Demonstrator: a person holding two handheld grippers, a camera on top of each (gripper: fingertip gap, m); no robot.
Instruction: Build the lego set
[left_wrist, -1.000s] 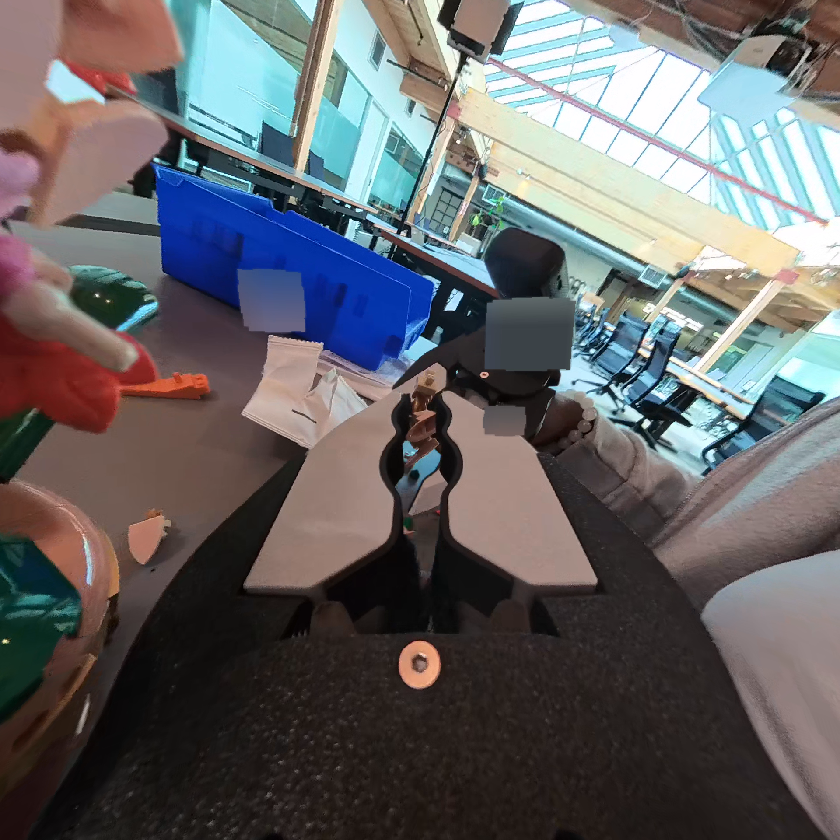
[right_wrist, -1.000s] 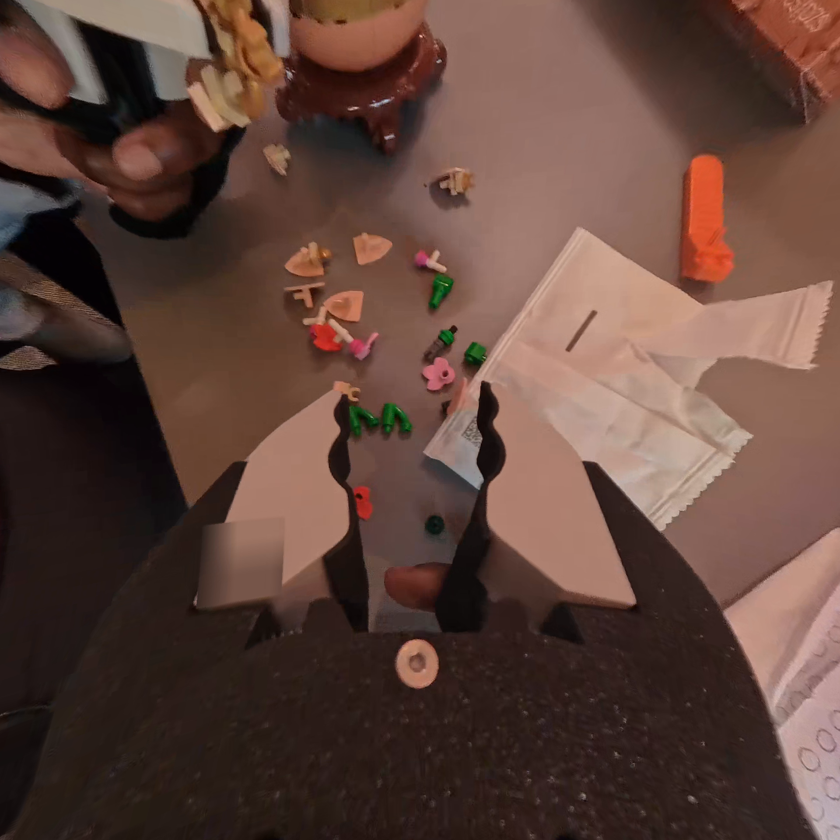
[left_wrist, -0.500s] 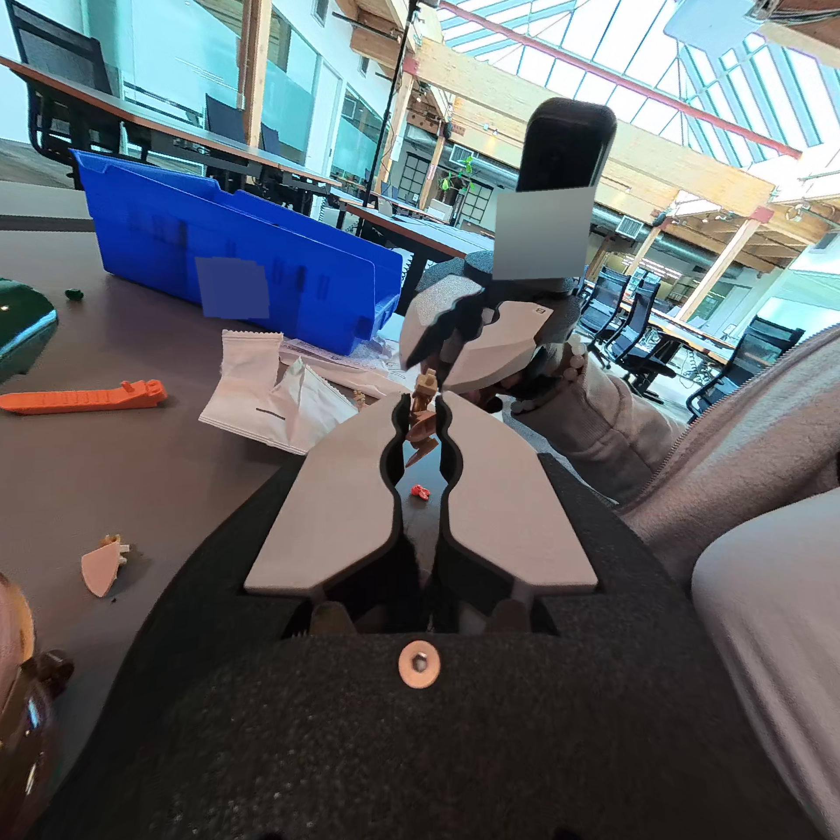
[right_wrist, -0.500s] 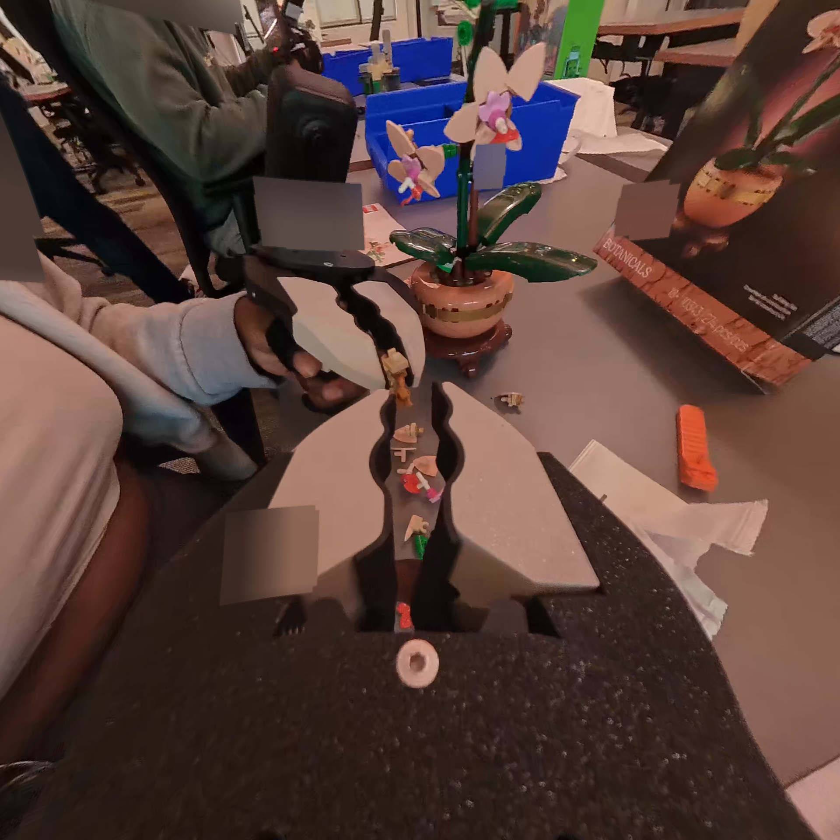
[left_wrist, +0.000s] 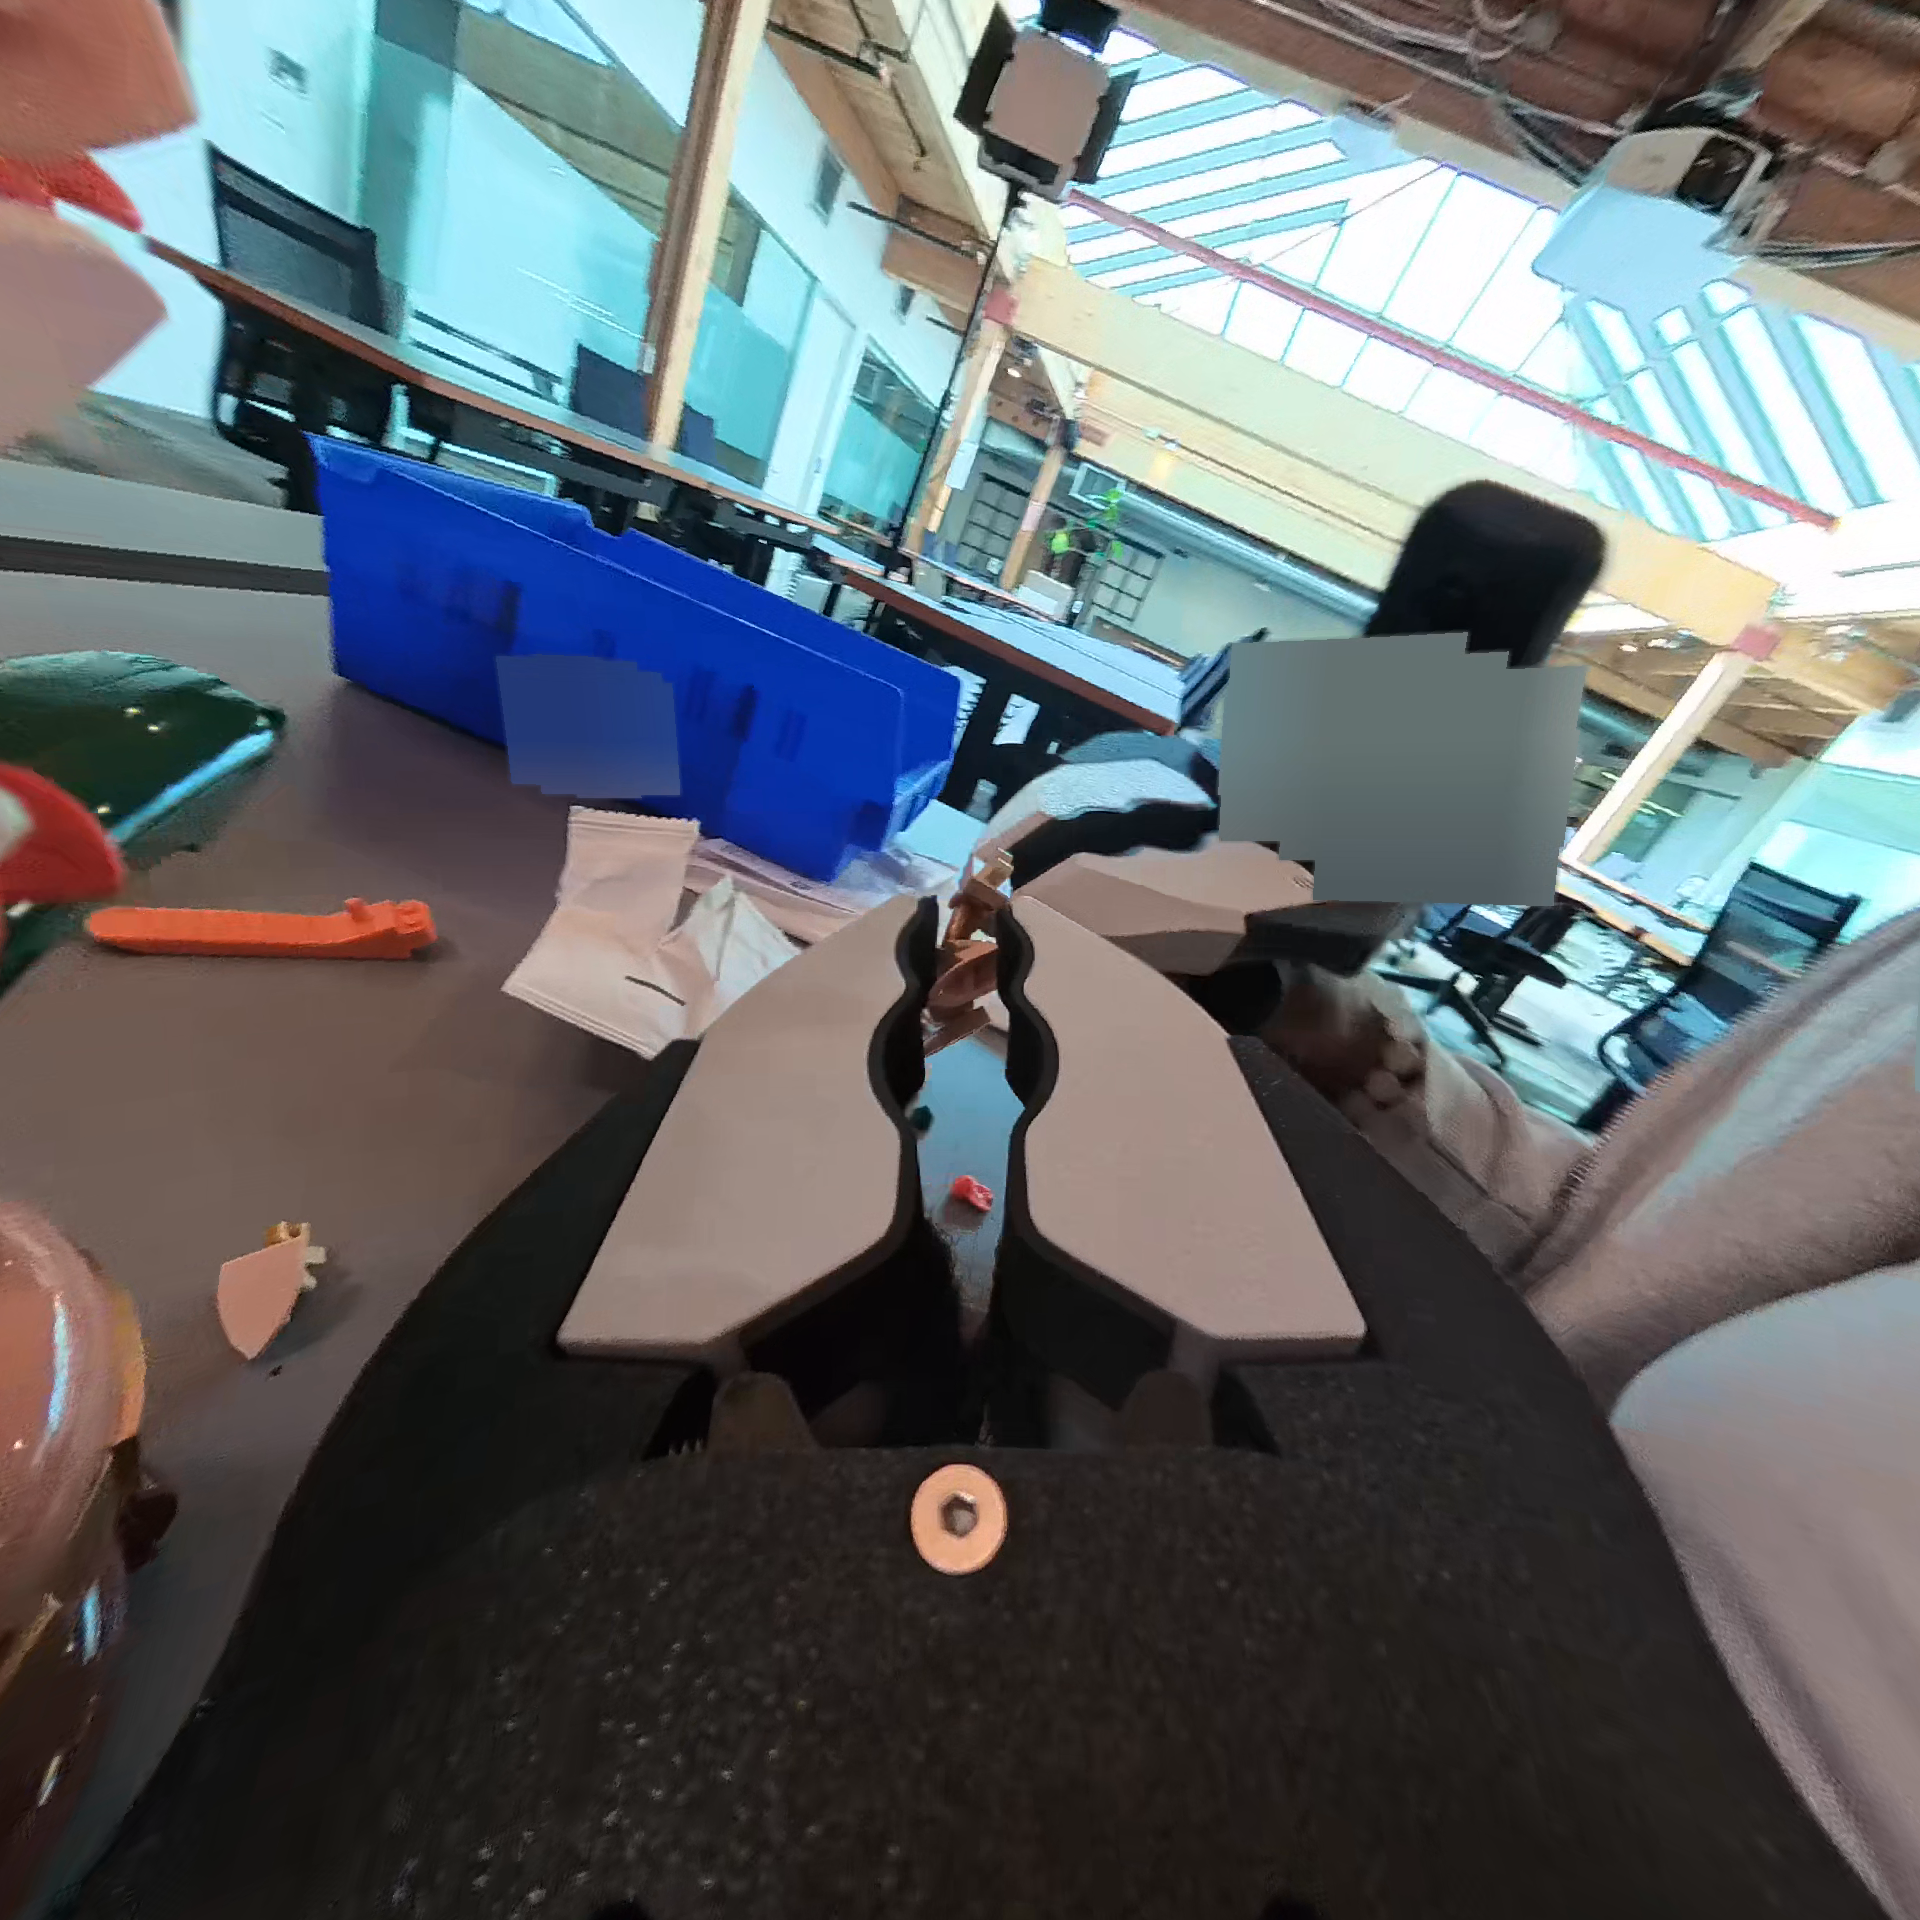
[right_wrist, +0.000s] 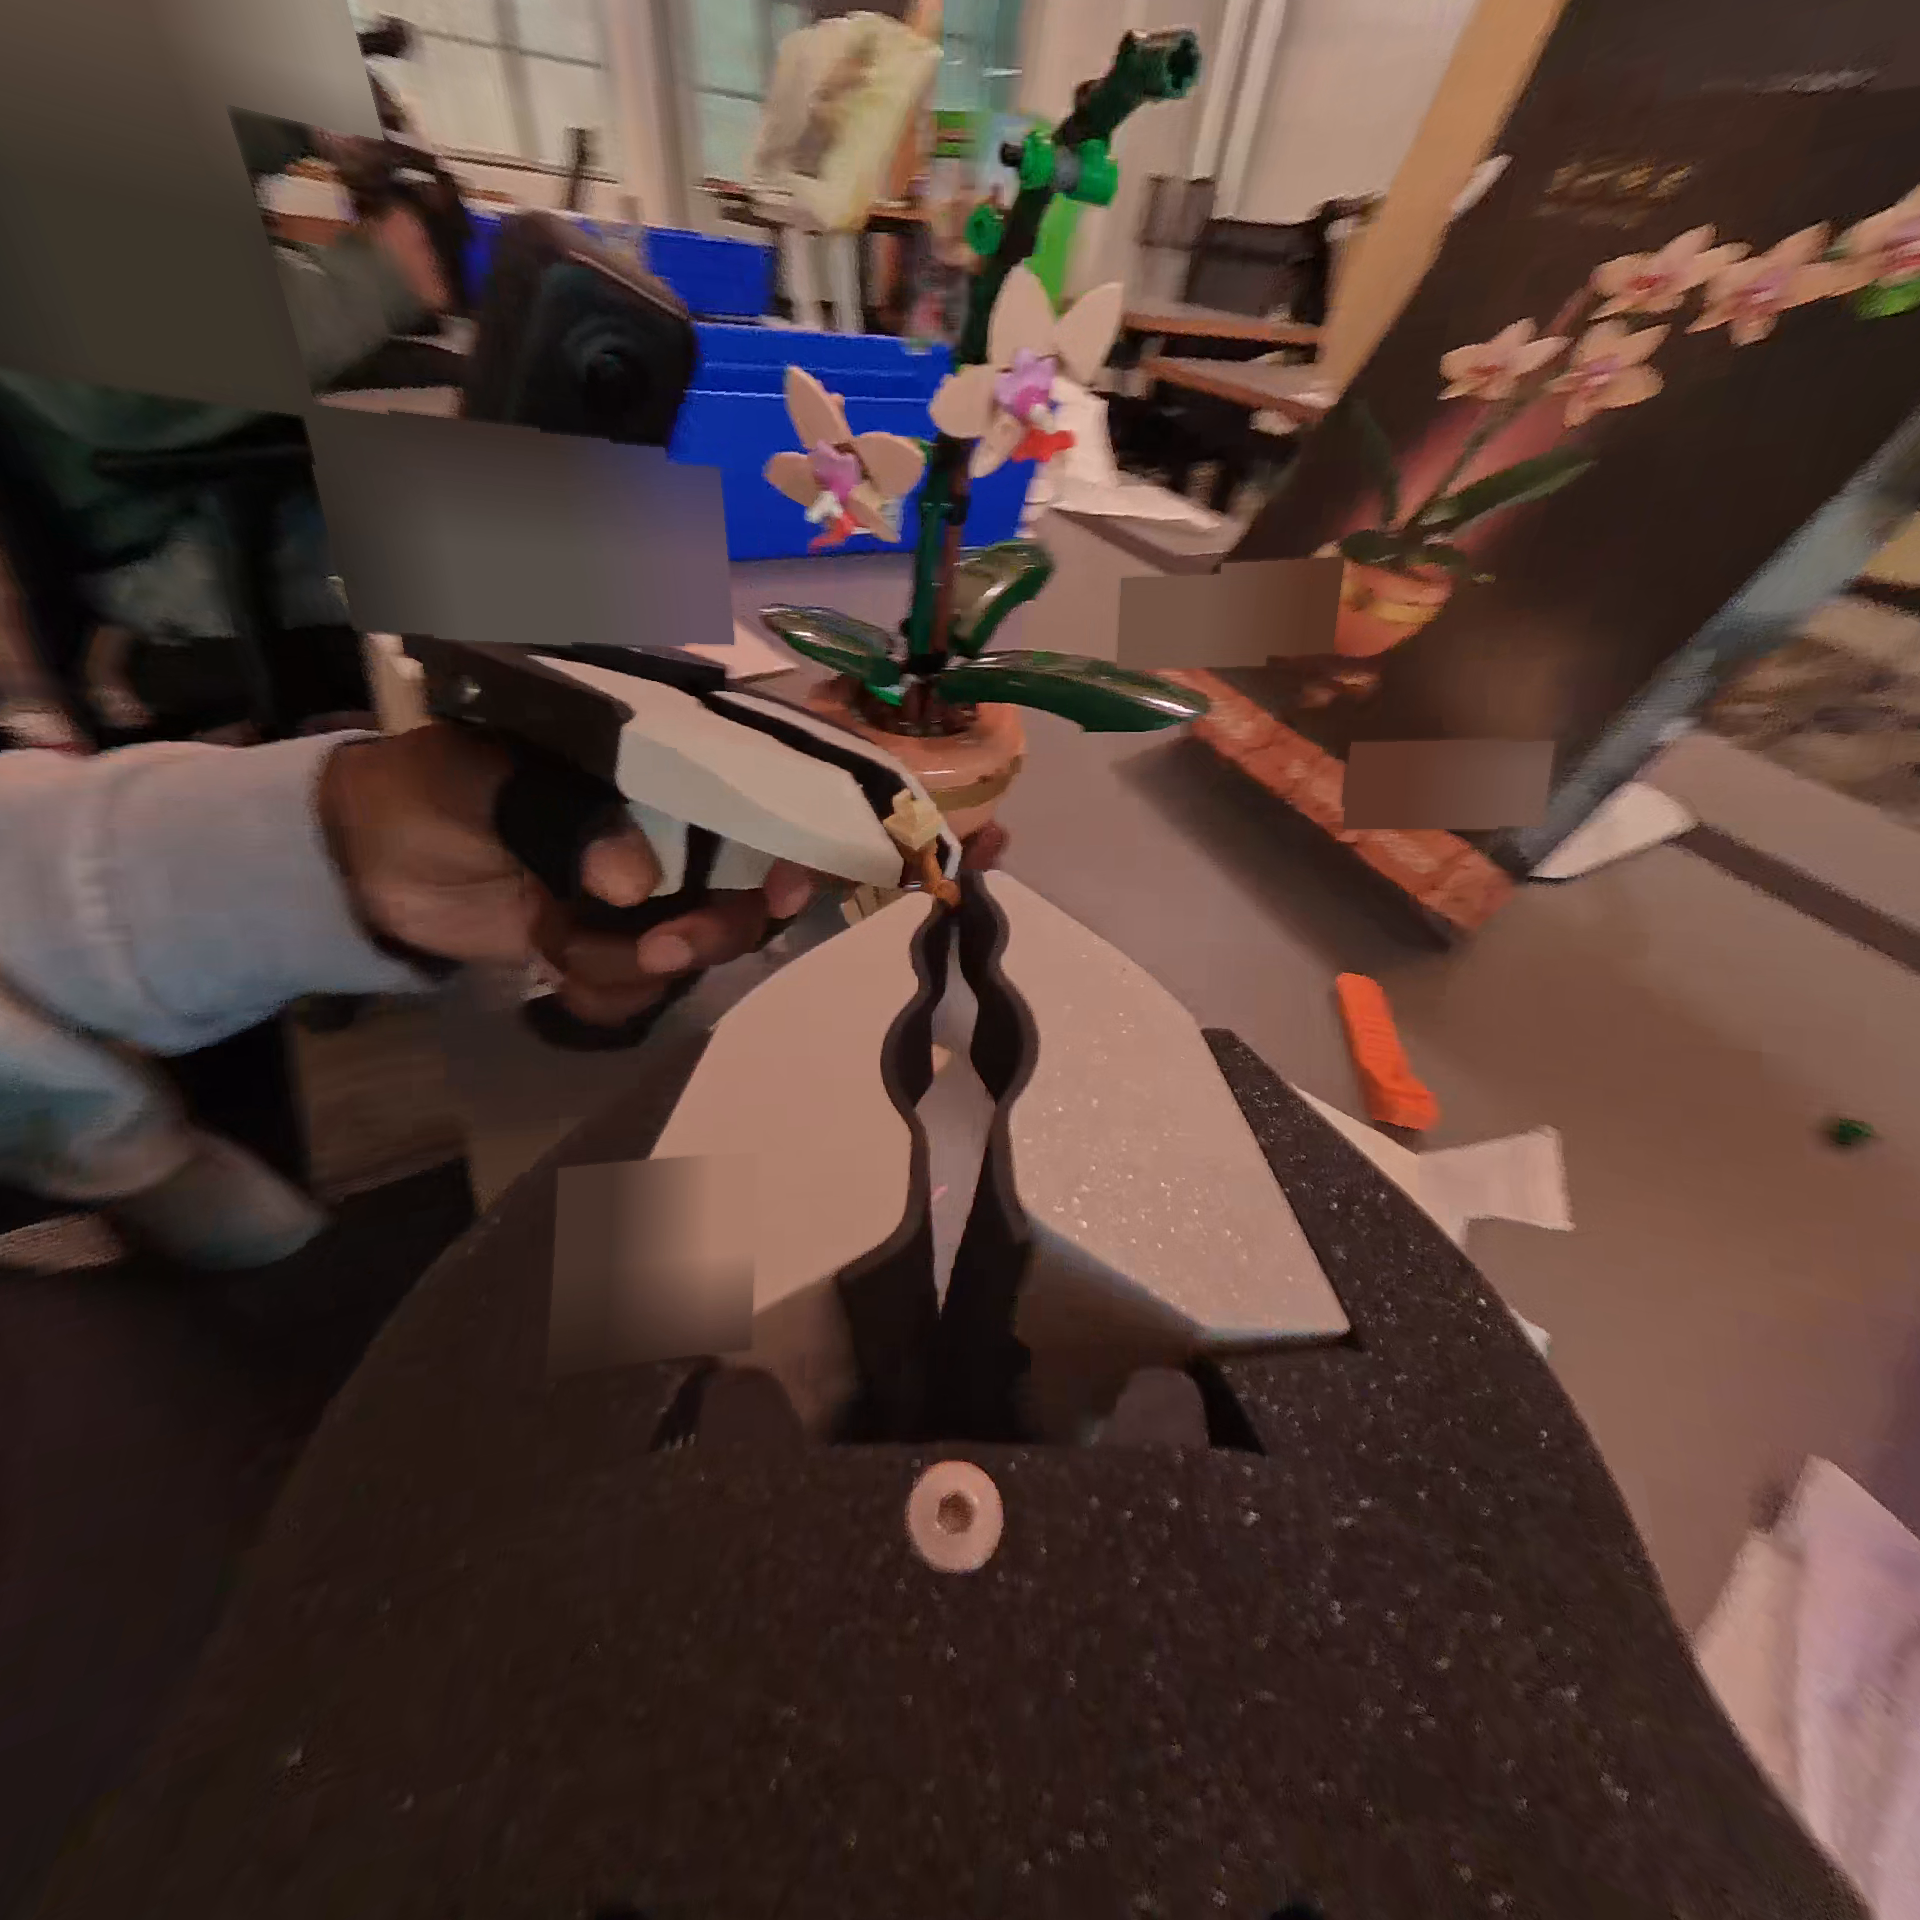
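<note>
Tan flower sub-assembly is clamped in left hand-held gripper; right hand-held gripper, nearly closed, apparently empty, could knock it loose.

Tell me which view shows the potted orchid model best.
The right wrist view: the orchid model stands whole there, with pot, leaves, stem and two flowers. The left wrist view catches only blurred fragments at its left edge: pot, a leaf, petals.

Glossy plastic leaves, matt grey table, crinkled white paper bags
</note>
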